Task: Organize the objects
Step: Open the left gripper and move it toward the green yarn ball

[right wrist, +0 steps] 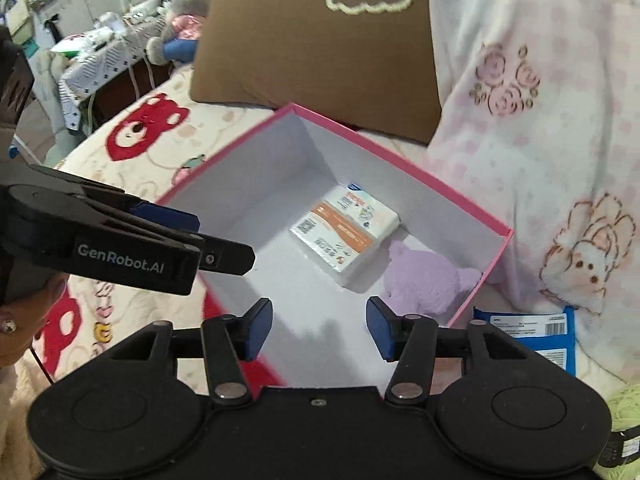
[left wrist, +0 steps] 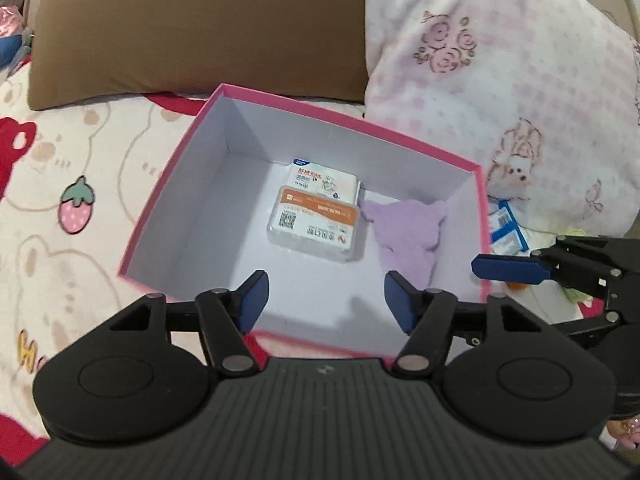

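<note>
Two packs in pink box, beyond empty left claw.

Left tool open above pink box; purple plush, probably toy, inside.

Open pink cardboard box with white interior sits on the patterned bedspread, lid off. Inside, two flat white packets lie stacked near the middle: orange-labelled packet overlapping white packet with red print. Lilac plush toy lies just beside them, against the right wall.
</note>
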Demonstrator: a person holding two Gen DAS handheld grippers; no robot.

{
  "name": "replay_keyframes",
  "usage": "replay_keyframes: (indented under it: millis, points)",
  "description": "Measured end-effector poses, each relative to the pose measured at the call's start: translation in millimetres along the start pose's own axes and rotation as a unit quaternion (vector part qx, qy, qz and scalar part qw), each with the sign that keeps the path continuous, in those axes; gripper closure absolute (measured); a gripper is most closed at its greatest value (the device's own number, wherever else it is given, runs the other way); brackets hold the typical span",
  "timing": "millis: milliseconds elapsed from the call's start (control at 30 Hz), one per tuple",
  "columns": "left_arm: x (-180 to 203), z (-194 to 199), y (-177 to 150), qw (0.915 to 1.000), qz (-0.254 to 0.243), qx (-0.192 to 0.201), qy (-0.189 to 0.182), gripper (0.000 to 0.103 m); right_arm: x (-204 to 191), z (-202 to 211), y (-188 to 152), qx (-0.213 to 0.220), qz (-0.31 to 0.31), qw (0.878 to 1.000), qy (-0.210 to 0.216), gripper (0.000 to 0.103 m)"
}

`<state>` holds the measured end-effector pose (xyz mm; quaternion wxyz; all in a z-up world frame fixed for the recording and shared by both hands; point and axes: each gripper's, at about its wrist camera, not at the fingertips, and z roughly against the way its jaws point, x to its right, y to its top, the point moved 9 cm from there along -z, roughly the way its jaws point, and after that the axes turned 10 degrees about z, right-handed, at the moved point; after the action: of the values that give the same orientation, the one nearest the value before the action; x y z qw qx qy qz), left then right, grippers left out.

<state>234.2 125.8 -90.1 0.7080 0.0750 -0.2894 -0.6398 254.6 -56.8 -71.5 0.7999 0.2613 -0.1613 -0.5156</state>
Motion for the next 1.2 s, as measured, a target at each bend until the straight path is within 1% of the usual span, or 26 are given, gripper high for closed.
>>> replay_keyframes:
  millis: [67, 200, 267, 433, 567, 633, 667, 700, 767, 867, 1000, 1133, 1200]
  points:
    - [3, 14, -4, 0.9999, -0.005, -0.004, 0.013, 0.036, -7, 14, 0, 0.006, 0.014, 1.0, 0.008, 0.046]
    - [10, 39, -9, 0.9996, -0.01, -0.013, 0.024, 0.034, -17, 45, -2, 0.02, 0.037, 0.999, 0.014, 0.037]
    - [12, 51, -10, 0.9994, -0.005, -0.013, 0.031, 0.034, -20, 57, -4, 0.021, 0.05, 0.999, 0.006, 0.036]
    - [27, 80, -20, 0.9994, -0.016, -0.013, 0.027, 0.034, -30, 85, -9, 0.036, 0.065, 0.997, 0.004, 0.033]
    - [43, 101, -35, 0.9991, -0.033, -0.015, 0.021, 0.032, -35, 108, -20, 0.045, 0.073, 0.996, 0.003, 0.029]
    - [52, 110, -44, 0.9987, -0.044, -0.02, 0.017, 0.031, -35, 121, -26, 0.056, 0.077, 0.995, -0.002, 0.017]
    - [55, 115, -48, 0.9986, -0.045, -0.021, 0.015, 0.031, -34, 127, -28, 0.065, 0.078, 0.995, -0.005, 0.016]
    - [59, 119, -52, 0.9986, -0.048, -0.021, 0.011, 0.03, -34, 132, -31, 0.071, 0.08, 0.994, -0.008, 0.015]
    - [65, 126, -60, 0.9983, -0.056, -0.015, 0.001, 0.021, -32, 142, -39, 0.072, 0.081, 0.994, -0.013, 0.015]
    - [67, 130, -72, 0.9989, -0.043, -0.017, 0.002, 0.021, -28, 155, -55, 0.062, 0.078, 0.995, -0.014, 0.015]
    - [78, 133, -91, 0.9979, -0.054, -0.036, -0.006, 0.02, -23, 172, -73, 0.06, 0.083, 0.994, -0.02, 0.015]
    - [95, 137, -106, 0.9954, -0.078, -0.045, -0.031, 0.016, -14, 186, -94, 0.054, 0.069, 0.996, -0.019, 0.015]
    - [102, 139, -110, 0.9956, -0.075, -0.043, -0.036, 0.015, -10, 192, -105, 0.051, 0.066, 0.996, -0.022, 0.015]
